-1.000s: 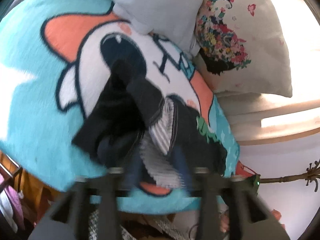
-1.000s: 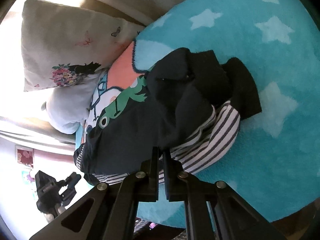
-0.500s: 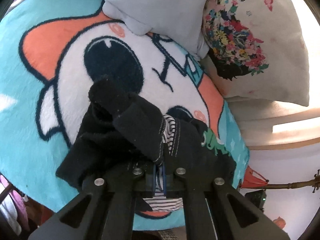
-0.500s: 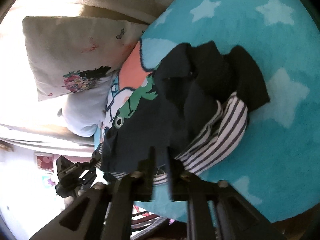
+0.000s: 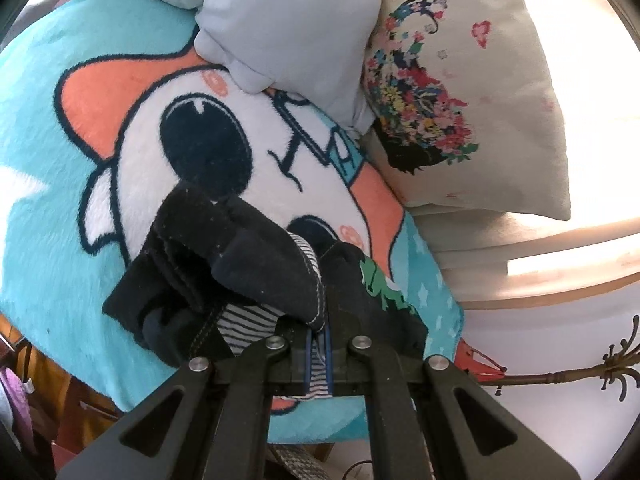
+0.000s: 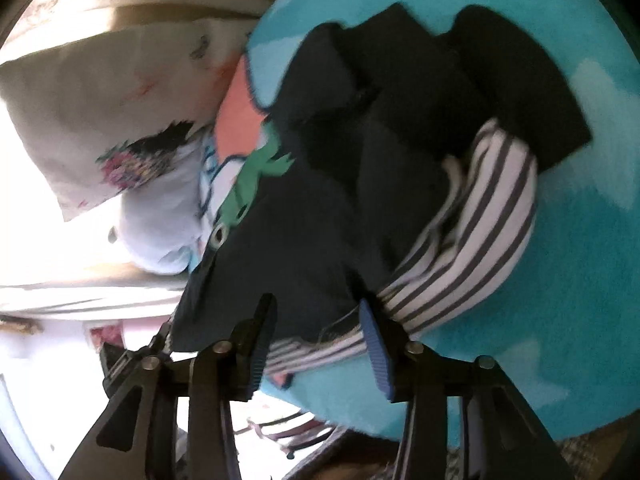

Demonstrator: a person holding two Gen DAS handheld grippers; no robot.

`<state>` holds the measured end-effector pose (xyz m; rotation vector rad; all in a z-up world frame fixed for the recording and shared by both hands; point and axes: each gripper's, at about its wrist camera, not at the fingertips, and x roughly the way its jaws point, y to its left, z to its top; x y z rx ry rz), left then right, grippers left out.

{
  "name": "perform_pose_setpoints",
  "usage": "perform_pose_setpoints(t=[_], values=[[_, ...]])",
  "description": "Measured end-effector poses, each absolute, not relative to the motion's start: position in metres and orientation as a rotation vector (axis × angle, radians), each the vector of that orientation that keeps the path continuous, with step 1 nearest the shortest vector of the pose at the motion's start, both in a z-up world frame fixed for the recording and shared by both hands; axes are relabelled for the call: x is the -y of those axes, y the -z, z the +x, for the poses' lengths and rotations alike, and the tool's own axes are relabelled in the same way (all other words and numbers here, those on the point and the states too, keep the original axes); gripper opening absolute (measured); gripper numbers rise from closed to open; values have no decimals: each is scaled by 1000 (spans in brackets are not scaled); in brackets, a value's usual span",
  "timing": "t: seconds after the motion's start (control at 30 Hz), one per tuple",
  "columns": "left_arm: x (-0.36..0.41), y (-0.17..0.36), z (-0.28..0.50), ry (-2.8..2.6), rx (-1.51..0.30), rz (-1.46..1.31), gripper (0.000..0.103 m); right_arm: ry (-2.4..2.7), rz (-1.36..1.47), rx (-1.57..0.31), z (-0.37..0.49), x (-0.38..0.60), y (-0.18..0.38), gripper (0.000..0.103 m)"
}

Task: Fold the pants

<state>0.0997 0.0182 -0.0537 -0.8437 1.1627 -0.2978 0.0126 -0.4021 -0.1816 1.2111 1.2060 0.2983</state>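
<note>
I see a turquoise cartoon blanket [image 5: 48, 216] spread over the bed, and the pants [image 5: 240, 272] lie bunched on it near its lower edge, dark fabric with a striped lining [image 6: 472, 216] turned out. In my right view the heap runs long from the lower left up to the upper right, with the dark cuffs farthest from me; the frame is blurred, so I cannot read the folds well. A floral pillow [image 5: 460, 92] and a pale grey pillow [image 5: 288, 20] sit beyond the pants, touching each other. Bare blanket lies to the left of the heap in my left view. My left tongs [image 5: 318, 354] point forward, clamped on a striped edge of the pants. My right tongs [image 6: 316, 344] are spread wide, pads on either side of the pants' near edge, not gripping it.
</note>
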Motion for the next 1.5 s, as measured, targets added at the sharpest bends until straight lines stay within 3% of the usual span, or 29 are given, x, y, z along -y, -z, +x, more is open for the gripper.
perform_pose_setpoints(t=[0.07, 0.3, 0.33, 0.37, 0.4, 0.43, 0.83, 0.9, 1.03, 1.1, 1.17, 1.2, 1.33, 1.4, 1.43, 1.5], values=[[-18, 54, 96, 298, -1164, -852, 4, -317, 1233, -1225, 11, 397, 184, 60], [-20, 68, 74, 260, -1196, -849, 4, -236, 1153, -1183, 22, 393, 182, 59], [-21, 74, 71, 250, -1208, -852, 4, -221, 1117, -1181, 24, 393, 179, 47], [-22, 80, 68, 238, -1223, -859, 4, -205, 1074, -1181, 25, 393, 176, 21], [-23, 86, 65, 227, -1234, -864, 4, -193, 1037, -1180, 26, 393, 173, 9], [-24, 93, 62, 211, -1246, -867, 4, -184, 1011, -1178, 25, 394, 171, 8], [-32, 131, 44, 216, -1312, -964, 7, -160, 909, -1181, -5, 410, 173, 7], [-36, 118, 37, 248, -1284, -917, 7, -168, 902, -1172, -8, 417, 168, 11], [-40, 79, 23, 330, -1218, -754, 7, -148, 803, -1103, -20, 437, 141, 36], [-33, 54, 24, 393, -1176, -677, 8, -113, 769, -1067, -26, 453, 132, 38], [-21, 38, 31, 418, -1147, -613, 20, -60, 744, -1022, -23, 468, 122, 38], [-15, 35, 37, 417, -1135, -588, 32, -38, 739, -1009, -19, 473, 119, 38], [3, 50, 73, 376, -1130, -537, 35, 3, 670, -974, 9, 477, 105, 38], [9, 69, 88, 284, -1154, -459, 35, 14, 583, -979, 28, 468, 102, 45], [12, 82, 94, 244, -1179, -413, 35, 17, 545, -996, 37, 463, 104, 56], [14, 96, 97, 234, -1204, -387, 34, 27, 483, -1026, 51, 450, 112, 59]])
